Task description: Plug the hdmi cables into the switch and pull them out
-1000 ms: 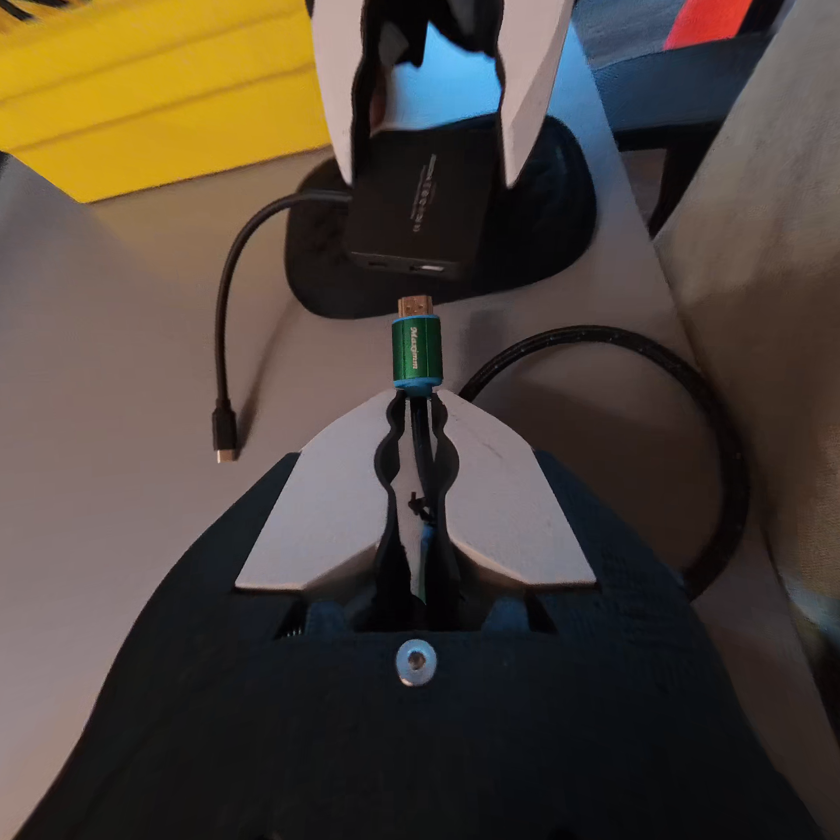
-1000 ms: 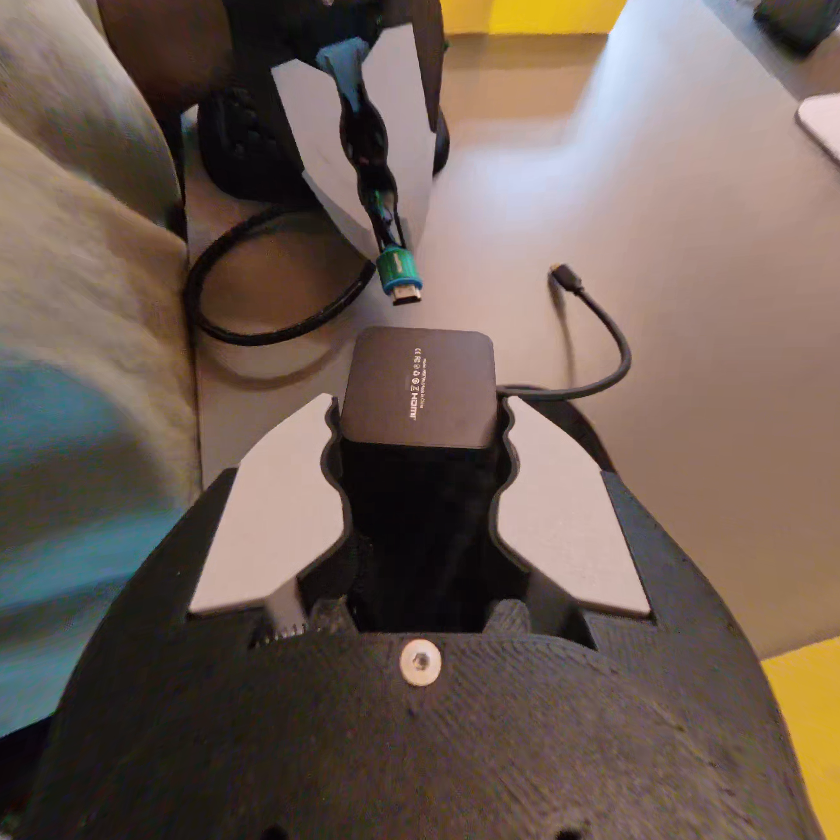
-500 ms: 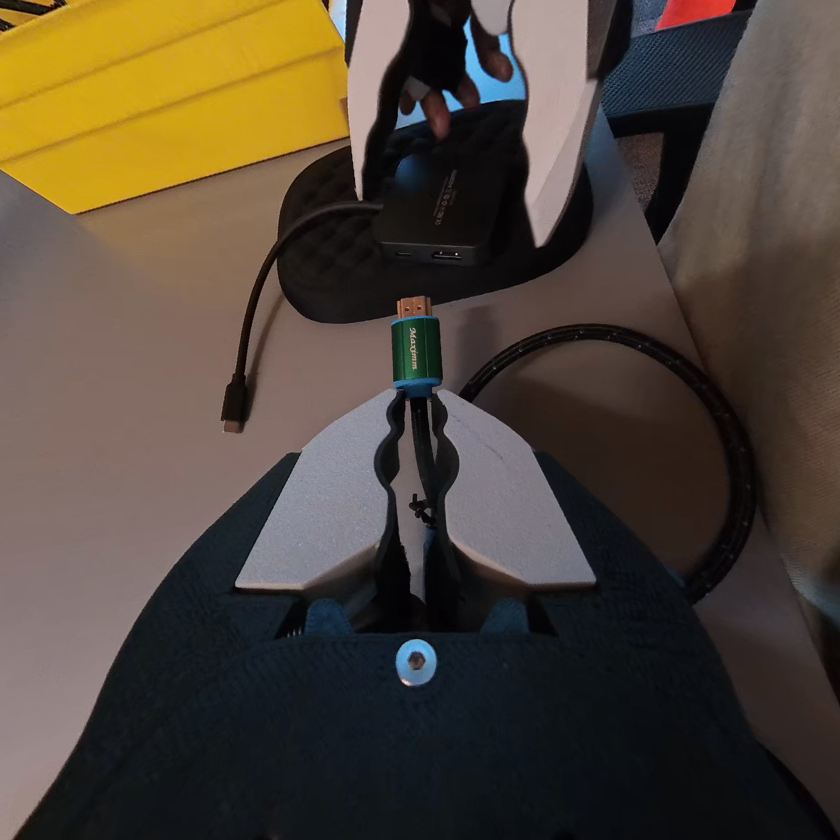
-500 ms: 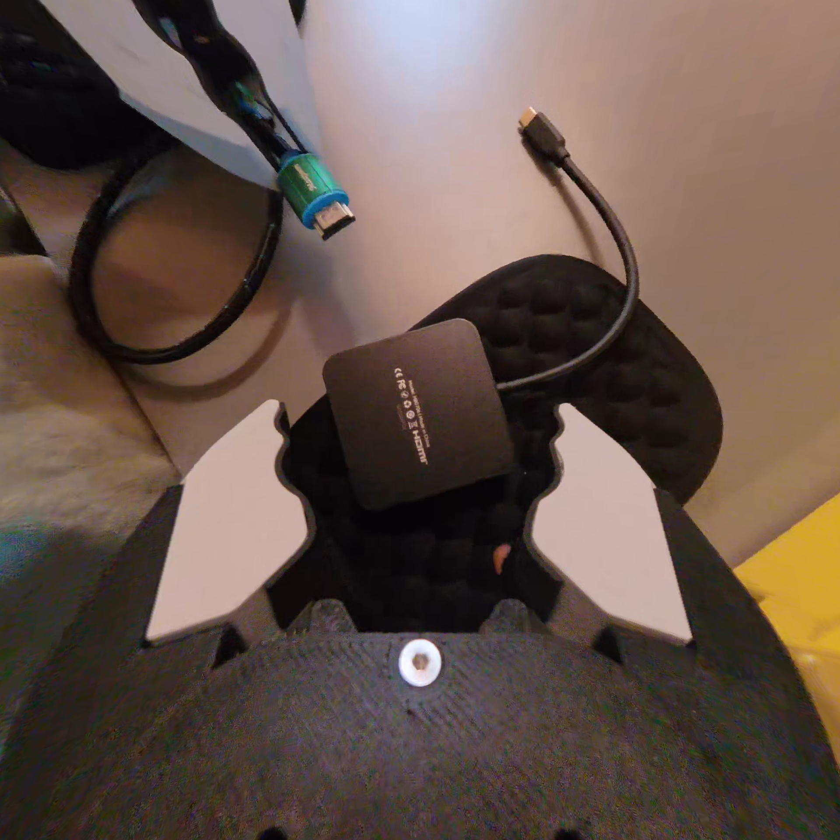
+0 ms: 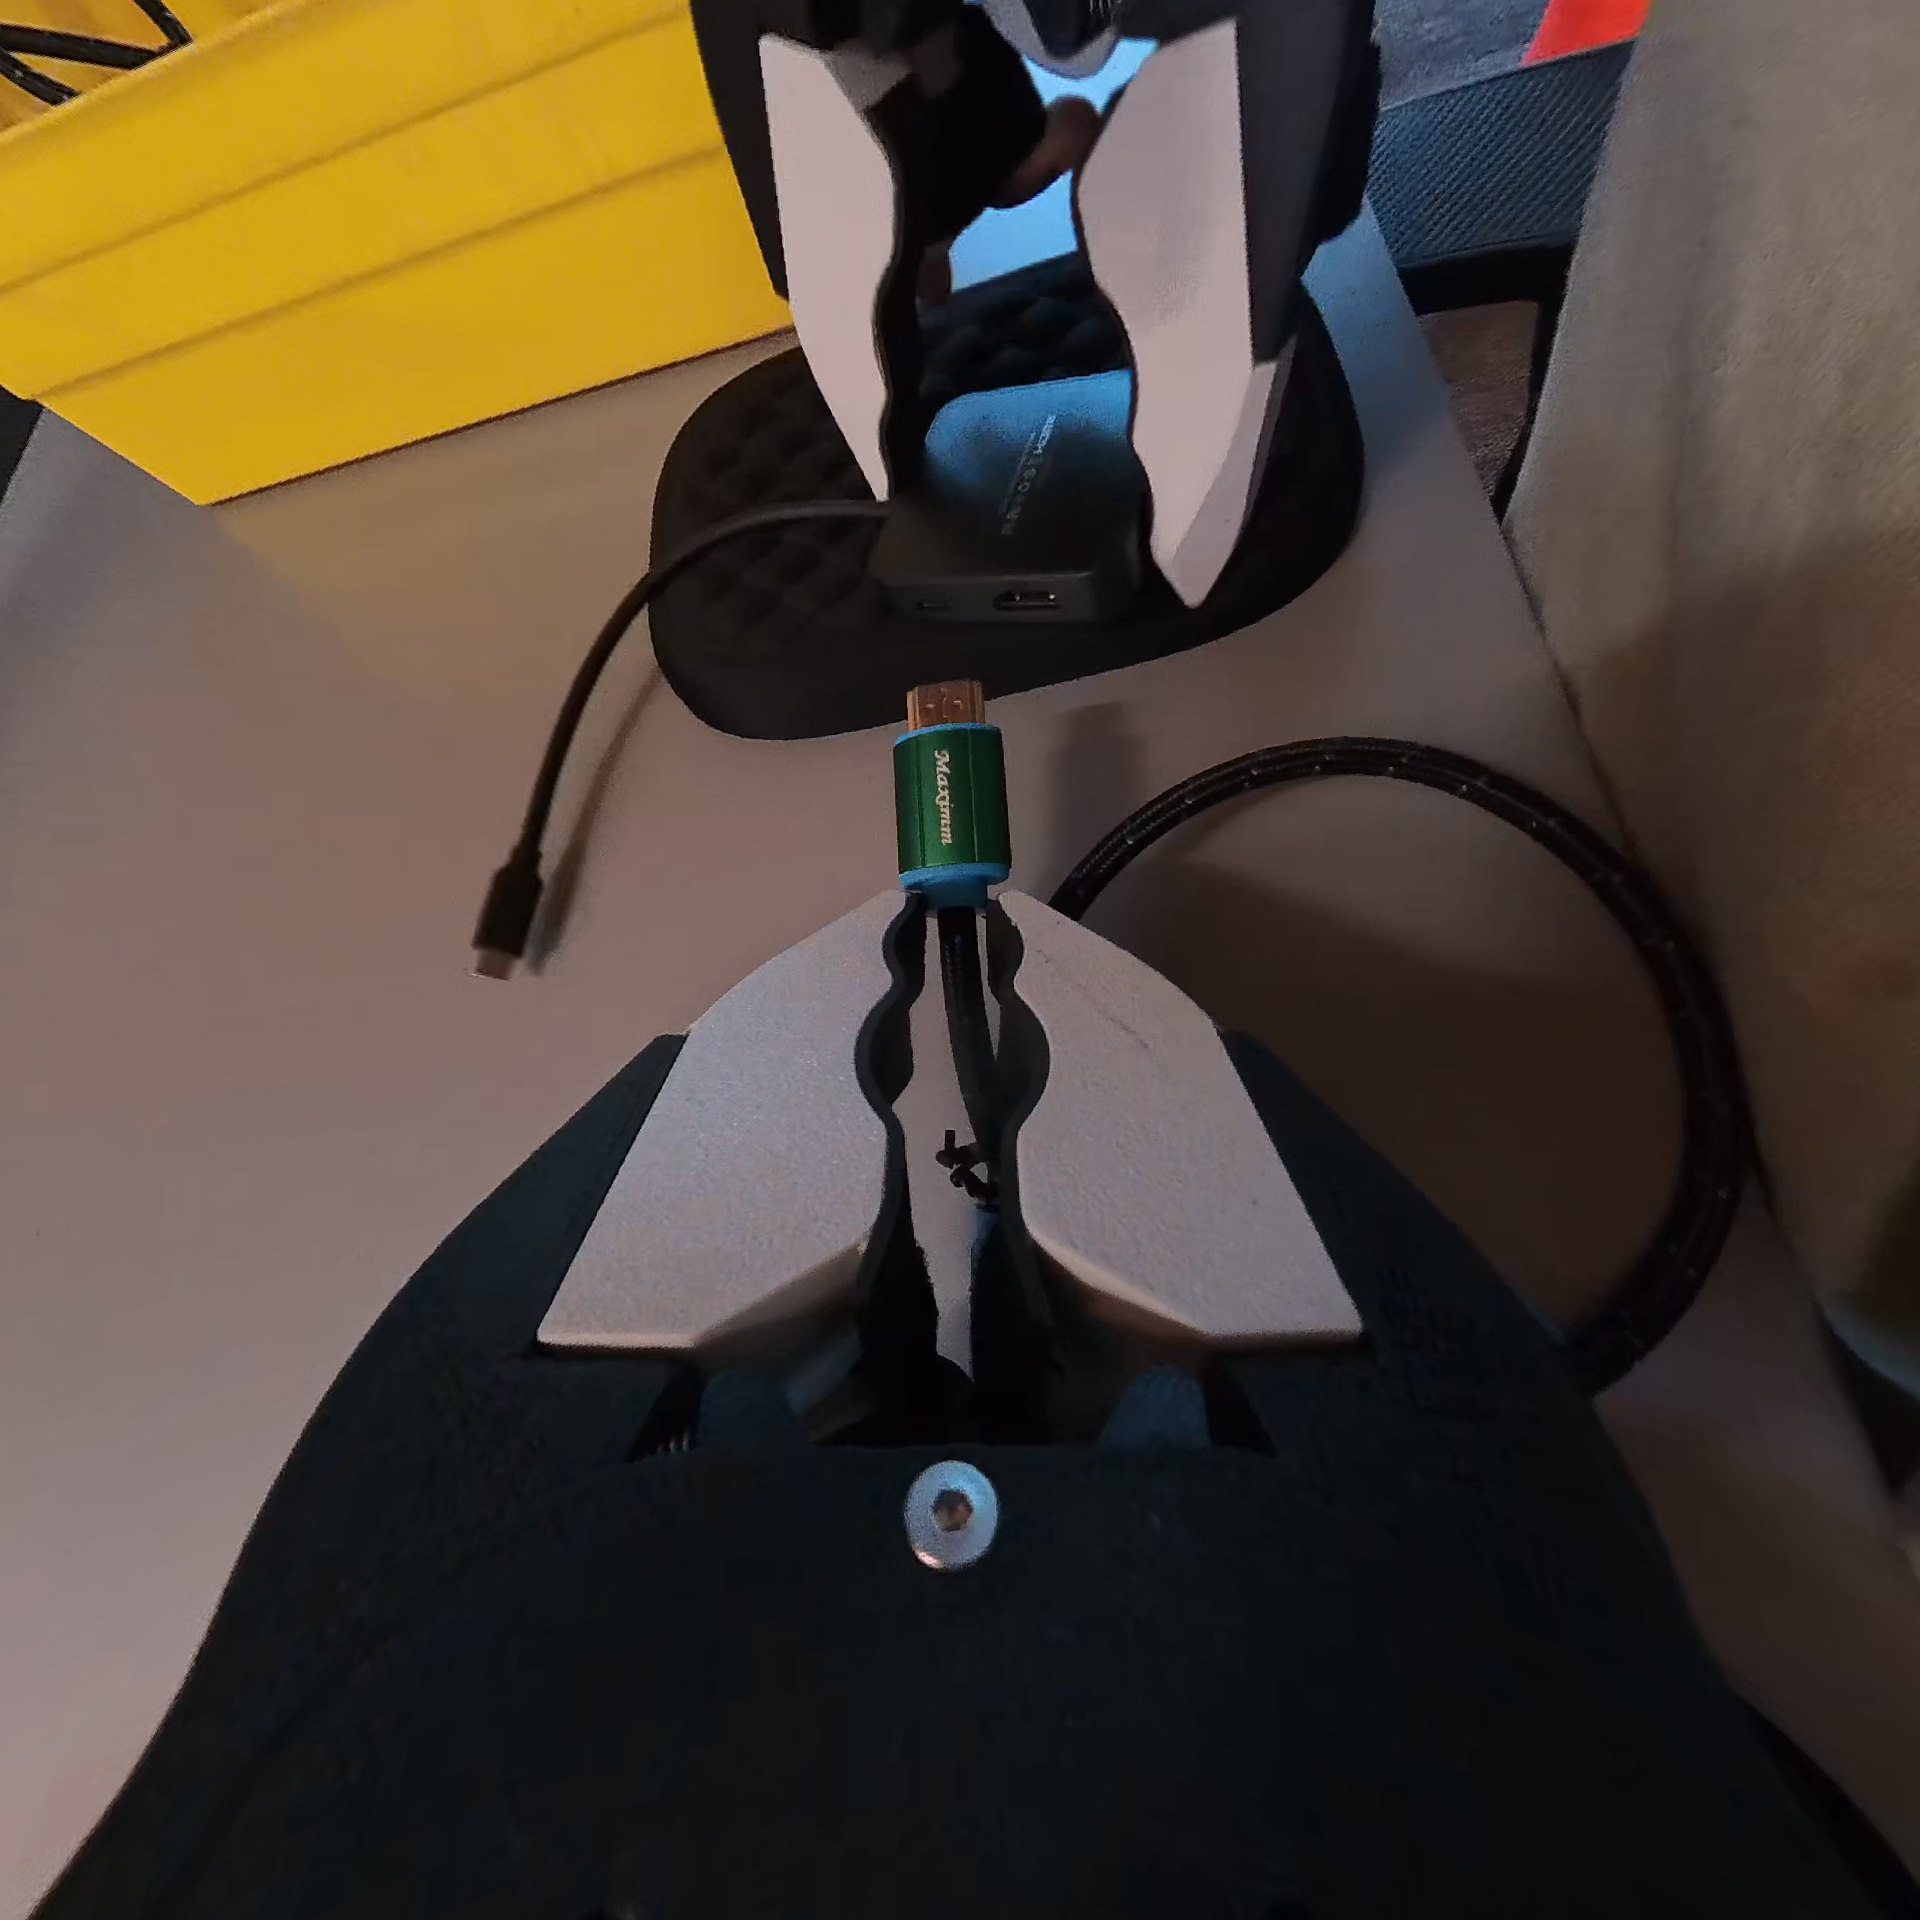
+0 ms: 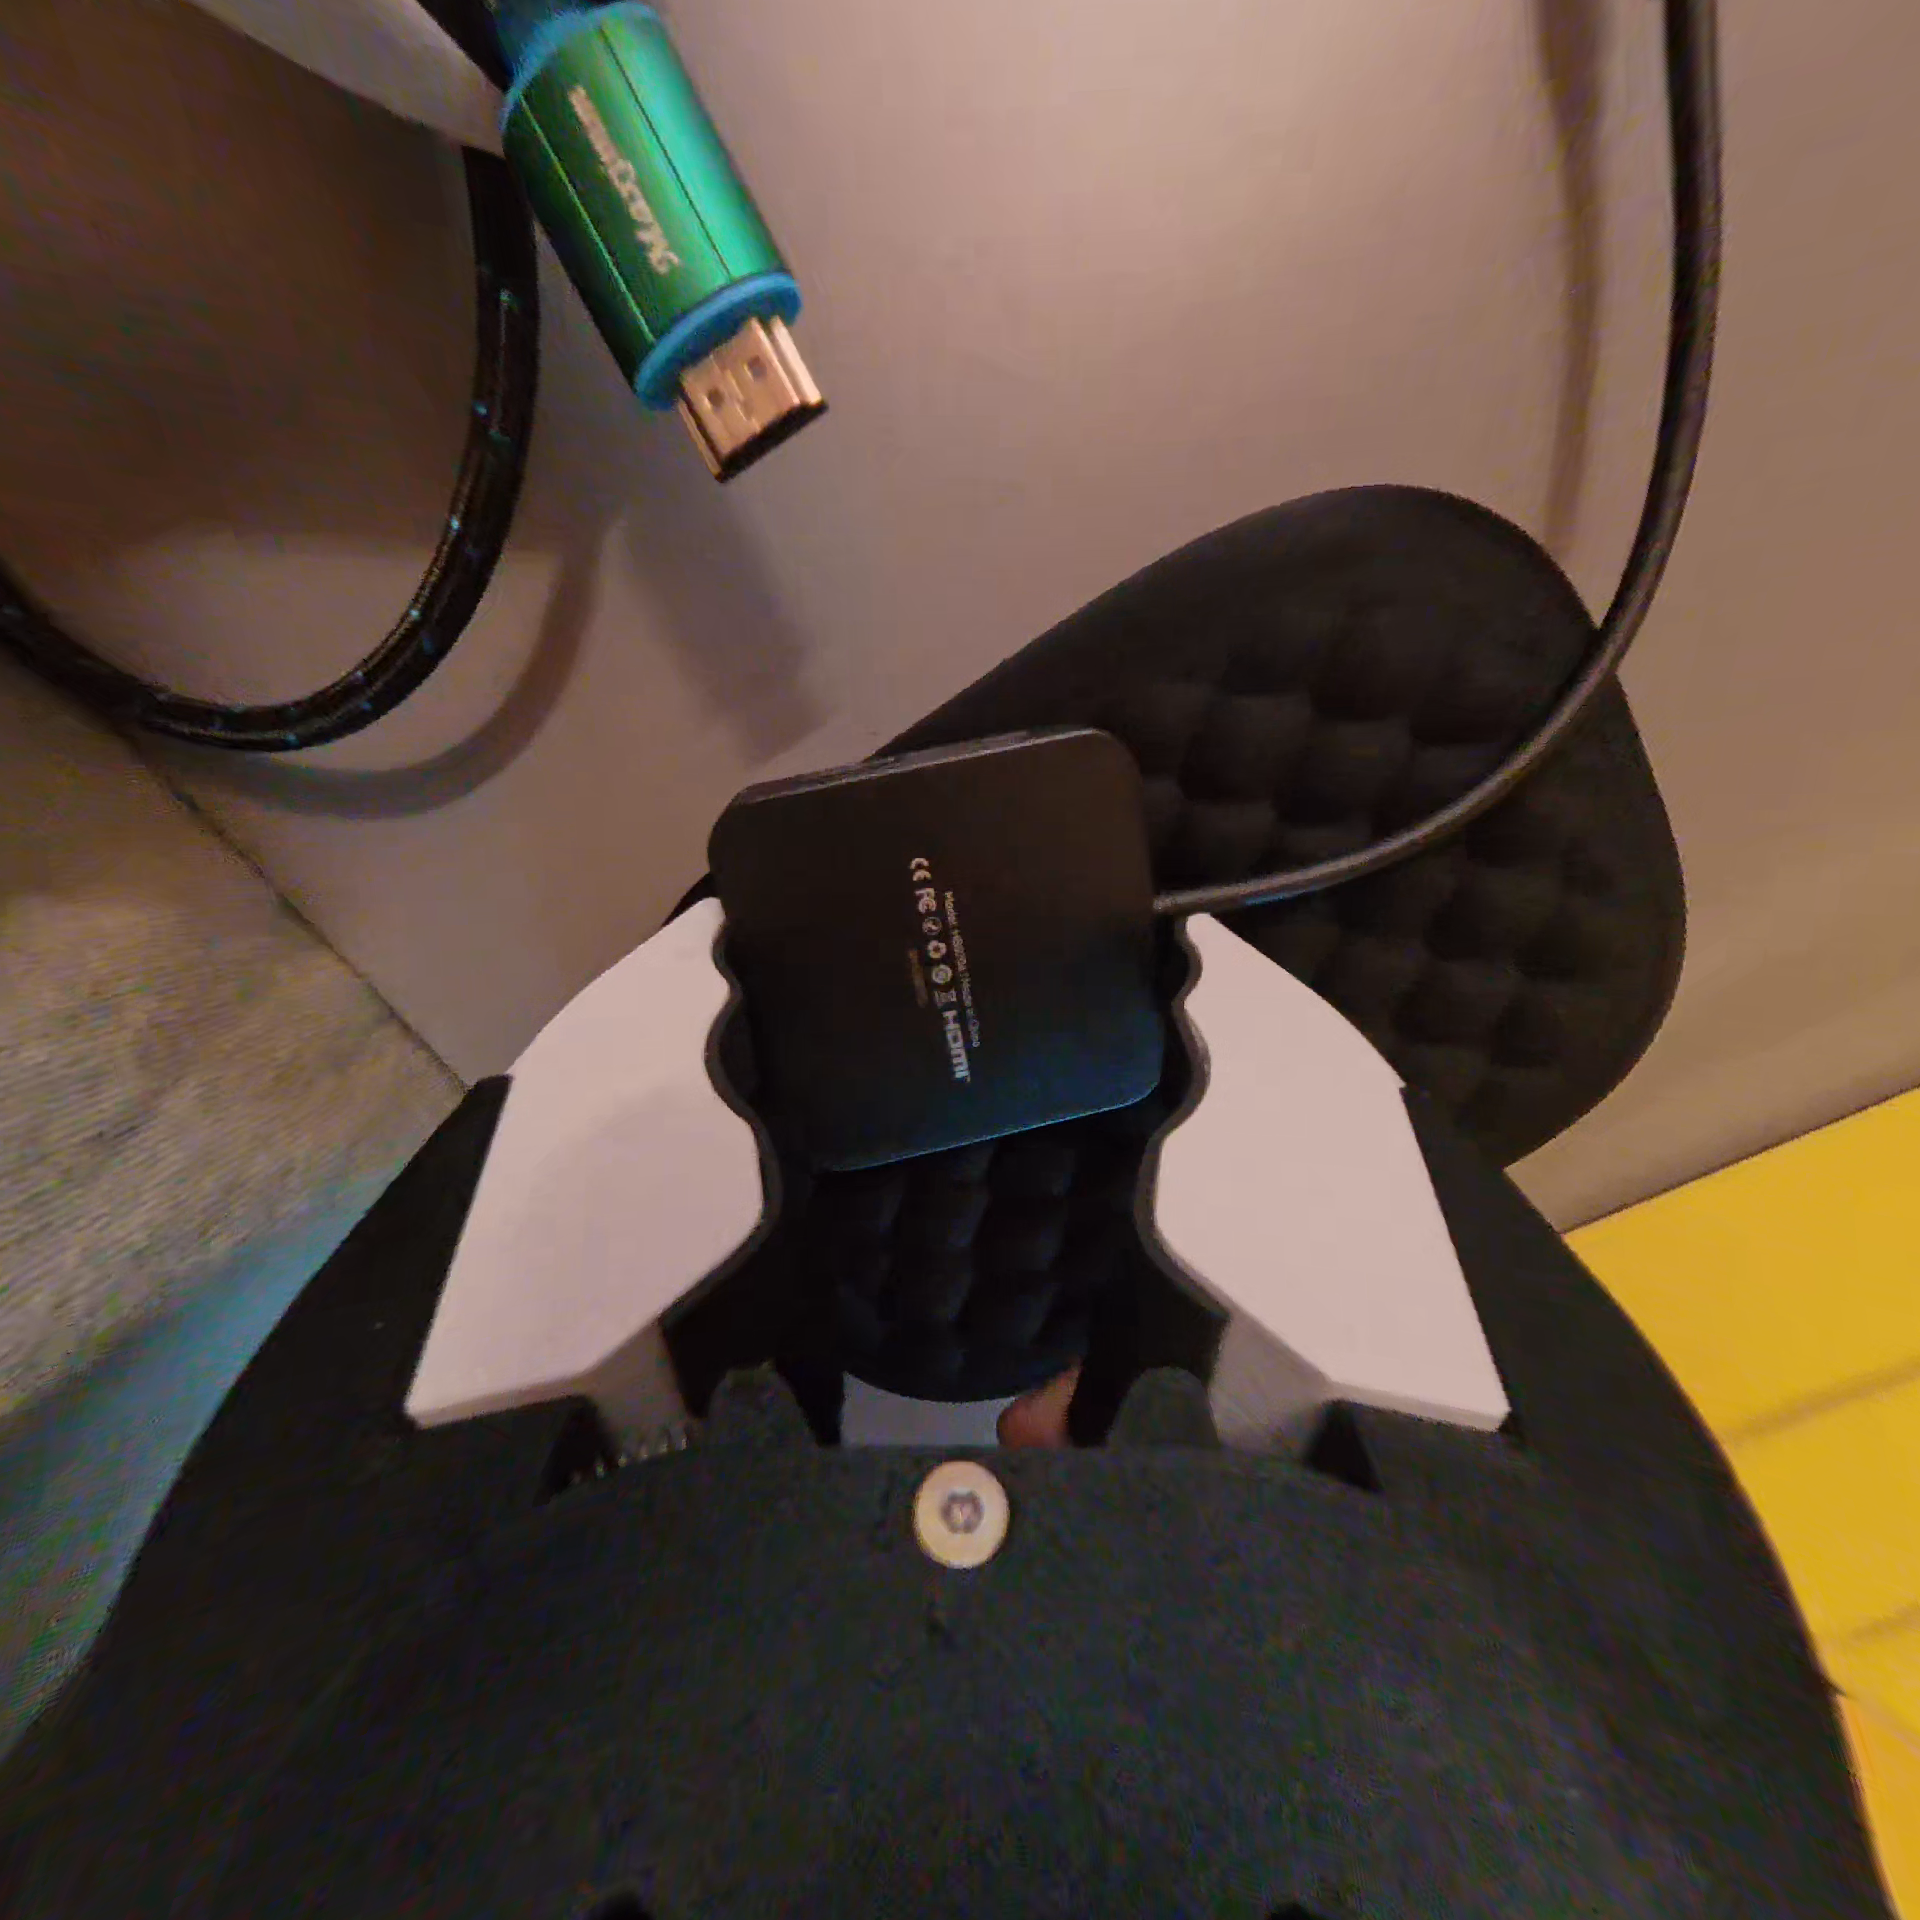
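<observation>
The black HDMI switch (image 6: 935, 935) lies on a black dimpled pad (image 6: 1455, 831), slightly turned. My right gripper (image 6: 954, 920) has its fingers closed against the switch's two sides. In the left wrist view the switch (image 5: 1018, 520) shows its ports towards me, between the right gripper's fingers (image 5: 1034, 540). My left gripper (image 5: 951, 909) is shut on the braided cable just behind the green HDMI plug (image 5: 948, 810). The plug's gold tip points at the switch's ports, a short gap away. The plug (image 6: 655, 229) also shows at the top left of the right wrist view.
The HDMI cable loops (image 5: 1558, 883) on the grey table to the right, next to a beige cloth (image 5: 1714, 623). The switch's thin black pigtail ends in a small plug (image 5: 509, 914) on the table. A yellow crate (image 5: 364, 260) stands at the back left. The gap from one gripper's tips to the other's is roughly 11 centimetres.
My right gripper let the switch drop onto the pad, then came down and closed in on it again. The left gripper kept its hold on the cable and the plug stayed just short of the switch.
</observation>
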